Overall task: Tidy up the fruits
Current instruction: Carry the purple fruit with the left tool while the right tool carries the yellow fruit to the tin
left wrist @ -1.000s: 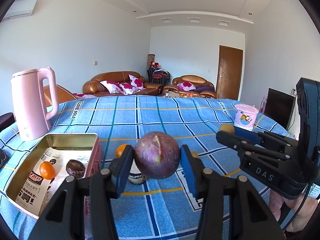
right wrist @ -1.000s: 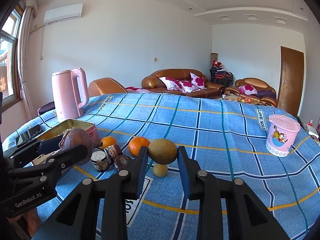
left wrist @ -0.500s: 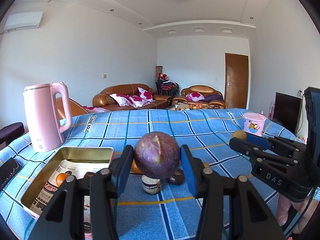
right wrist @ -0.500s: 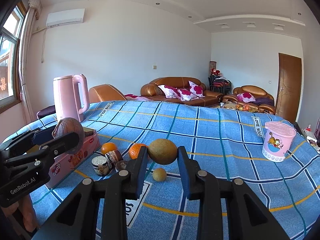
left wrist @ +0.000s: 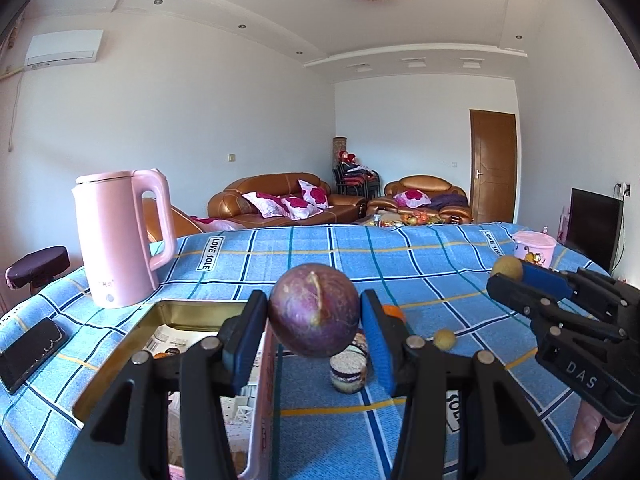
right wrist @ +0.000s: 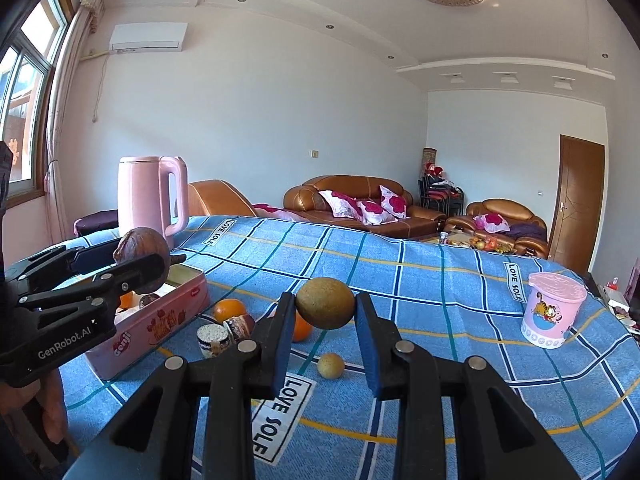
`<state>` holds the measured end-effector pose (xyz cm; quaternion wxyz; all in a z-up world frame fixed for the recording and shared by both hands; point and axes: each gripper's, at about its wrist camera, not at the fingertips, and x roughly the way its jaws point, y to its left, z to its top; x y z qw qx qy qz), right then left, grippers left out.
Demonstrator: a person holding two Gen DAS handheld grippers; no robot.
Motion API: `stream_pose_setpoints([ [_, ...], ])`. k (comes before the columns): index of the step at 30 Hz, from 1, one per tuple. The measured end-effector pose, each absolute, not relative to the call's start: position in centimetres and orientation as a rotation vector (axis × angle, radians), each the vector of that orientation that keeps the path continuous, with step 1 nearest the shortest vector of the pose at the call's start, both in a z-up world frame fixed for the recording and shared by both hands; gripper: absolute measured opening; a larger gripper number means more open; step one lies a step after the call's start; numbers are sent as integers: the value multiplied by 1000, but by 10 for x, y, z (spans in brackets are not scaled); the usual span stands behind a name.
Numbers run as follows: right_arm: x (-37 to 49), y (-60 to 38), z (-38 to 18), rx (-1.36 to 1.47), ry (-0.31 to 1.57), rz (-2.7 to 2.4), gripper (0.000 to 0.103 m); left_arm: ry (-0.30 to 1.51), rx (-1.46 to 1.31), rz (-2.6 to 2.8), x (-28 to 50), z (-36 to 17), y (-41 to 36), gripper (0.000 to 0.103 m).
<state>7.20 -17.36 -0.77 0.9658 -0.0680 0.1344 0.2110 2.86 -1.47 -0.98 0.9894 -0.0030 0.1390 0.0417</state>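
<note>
1. Your left gripper [left wrist: 314, 322] is clamped on a purple passion fruit [left wrist: 314, 315], held above the pink tin [right wrist: 160, 322]'s right wall.
2. Your right gripper [right wrist: 325, 324] pinches a brown-green round fruit [right wrist: 325, 308] above the blue checked cloth [right wrist: 440, 280].
3. Farther off, an orange [right wrist: 229, 310] lies beside the tin.

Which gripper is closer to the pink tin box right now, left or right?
Left. The left gripper, holding the purple fruit, hangs right above the pink tin box. The right gripper, holding a brown fruit, is off to the box's right over the blue cloth.
</note>
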Motion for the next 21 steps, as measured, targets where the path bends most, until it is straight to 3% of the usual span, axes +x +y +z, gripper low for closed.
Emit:
stream_pose_setpoints([
  [21, 69, -74, -2, -184, 323, 660, 32, 363, -51, 230, 22, -15, 61, 50],
])
